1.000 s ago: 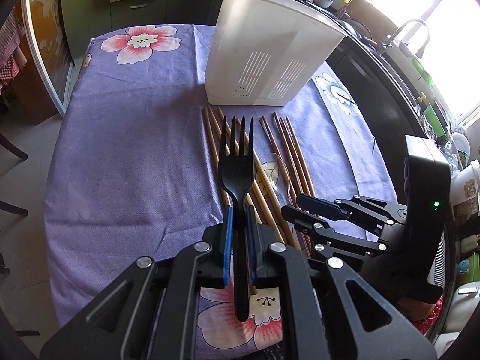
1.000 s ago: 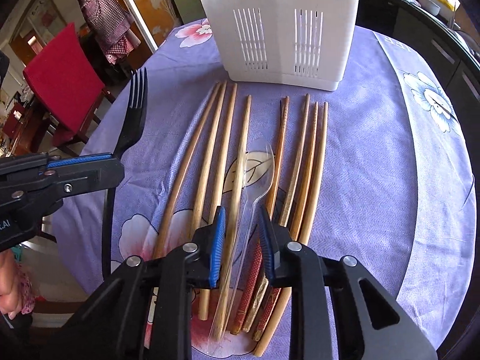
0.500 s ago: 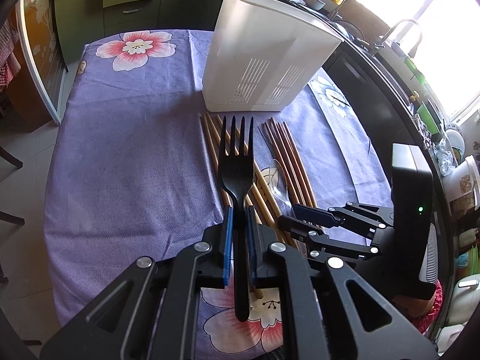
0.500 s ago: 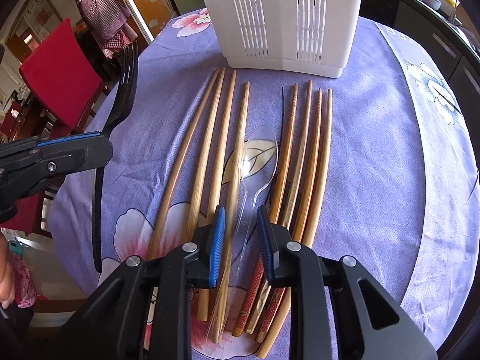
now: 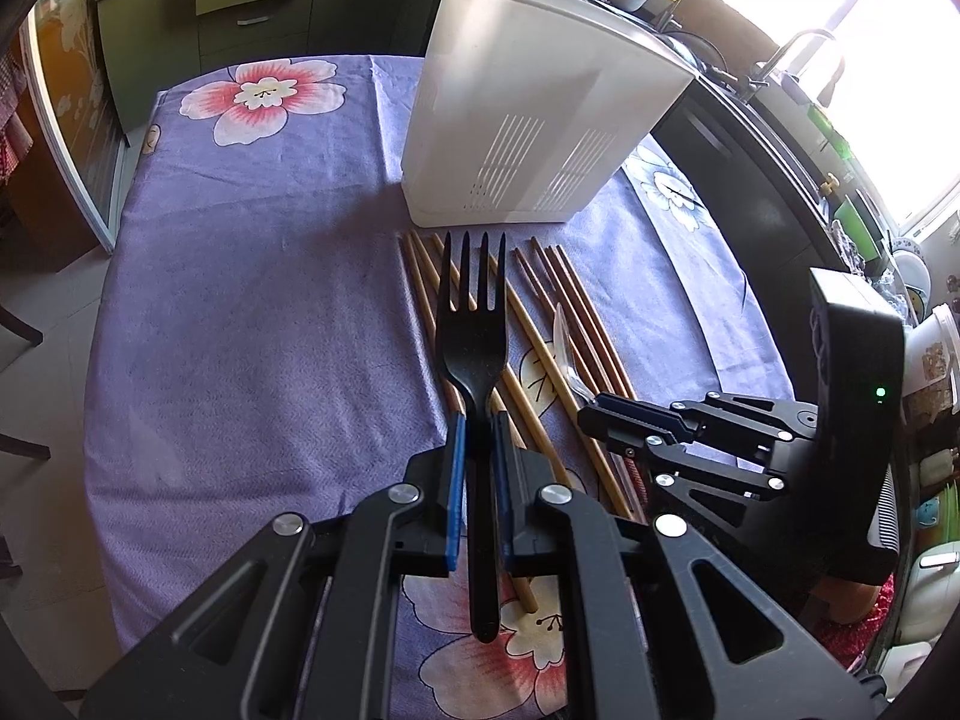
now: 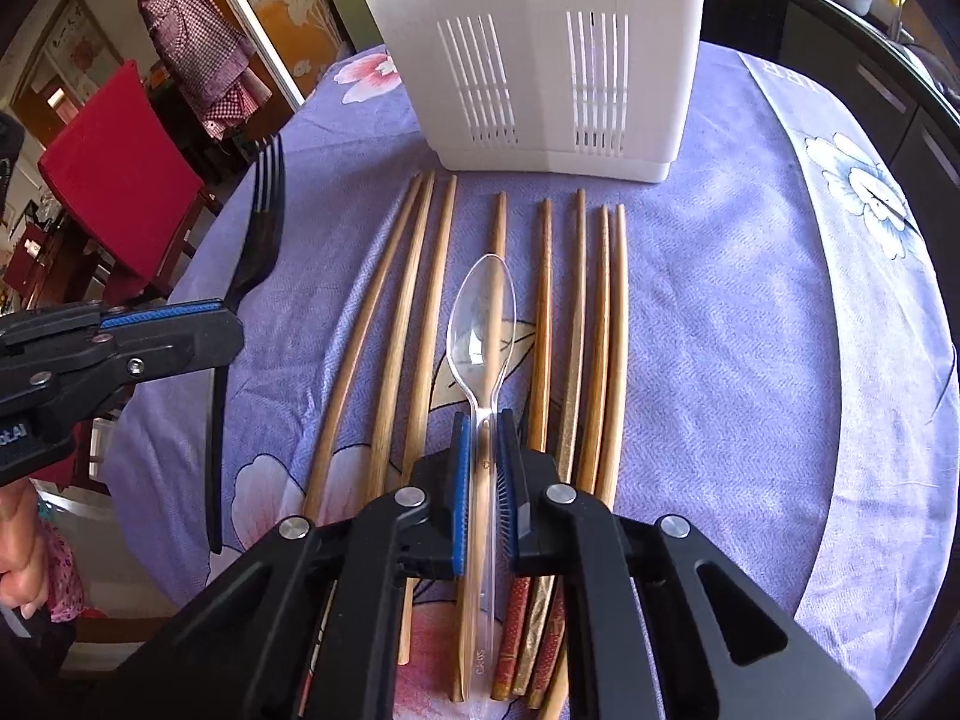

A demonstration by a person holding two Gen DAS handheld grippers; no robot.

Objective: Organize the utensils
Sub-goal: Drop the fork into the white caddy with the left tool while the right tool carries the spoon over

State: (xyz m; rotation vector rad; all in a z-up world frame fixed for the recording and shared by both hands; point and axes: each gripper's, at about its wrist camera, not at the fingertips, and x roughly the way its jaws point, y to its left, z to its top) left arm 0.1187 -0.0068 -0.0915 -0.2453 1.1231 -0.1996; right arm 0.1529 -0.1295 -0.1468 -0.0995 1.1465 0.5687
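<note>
My left gripper point(image 5: 476, 429) is shut on the handle of a black plastic fork point(image 5: 472, 324) and holds it above the table, tines pointing at the white slotted utensil holder point(image 5: 540, 114). My right gripper point(image 6: 482, 429) is shut on a clear plastic spoon point(image 6: 483, 330), lifted a little above the chopsticks. Several wooden chopsticks point(image 6: 420, 324) lie in a row on the purple flowered tablecloth point(image 6: 750, 330) in front of the holder point(image 6: 540, 54). The left gripper with the fork point(image 6: 264, 228) shows at the left of the right wrist view, and the right gripper point(image 5: 600, 414) at the right of the left wrist view.
A red chair point(image 6: 114, 180) stands beyond the table's left edge. A dark kitchen counter with a sink tap point(image 5: 798, 48) runs along the right side. Green cabinets point(image 5: 240, 0) stand behind the table.
My right gripper has closed on the clear spoon and raised it off the chopsticks. My left gripper has risen slightly with the fork, still shut on it.
</note>
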